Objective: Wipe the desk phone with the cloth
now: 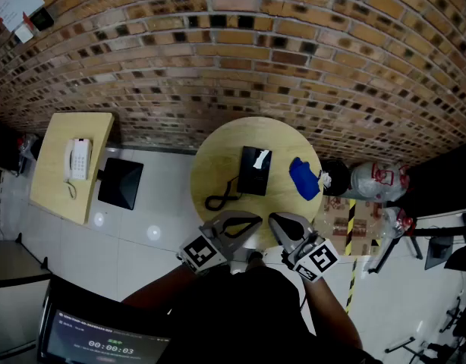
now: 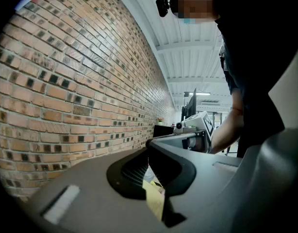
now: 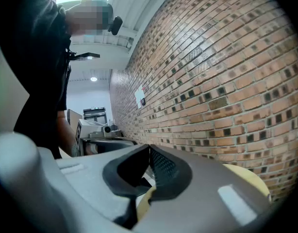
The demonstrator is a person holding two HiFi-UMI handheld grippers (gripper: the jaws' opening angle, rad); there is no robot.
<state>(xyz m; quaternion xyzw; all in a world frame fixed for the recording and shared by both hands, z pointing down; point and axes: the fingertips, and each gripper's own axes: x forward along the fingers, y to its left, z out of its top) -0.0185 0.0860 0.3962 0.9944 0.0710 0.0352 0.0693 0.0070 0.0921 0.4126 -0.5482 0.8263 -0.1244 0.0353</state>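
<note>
A black desk phone (image 1: 255,171) lies in the middle of the round wooden table (image 1: 215,156), its cord (image 1: 221,198) curling off to the left. A crumpled blue cloth (image 1: 303,178) rests to the right of the phone. Both grippers hover at the table's near edge, short of the phone and cloth. My left gripper (image 1: 248,221) (image 2: 149,150) is shut, jaw tips together, with nothing held. Beside it my right gripper (image 1: 280,221) (image 3: 148,149) is also shut and empty. Each gripper view looks up along a brick wall, and the other gripper shows in the distance.
A beige side desk (image 1: 58,180) with a white phone (image 1: 79,159) stands at the left, a black box (image 1: 121,183) beside it. Plastic bags (image 1: 377,179) and a taped cardboard box (image 1: 347,226) crowd the floor right of the table. A brick wall runs behind.
</note>
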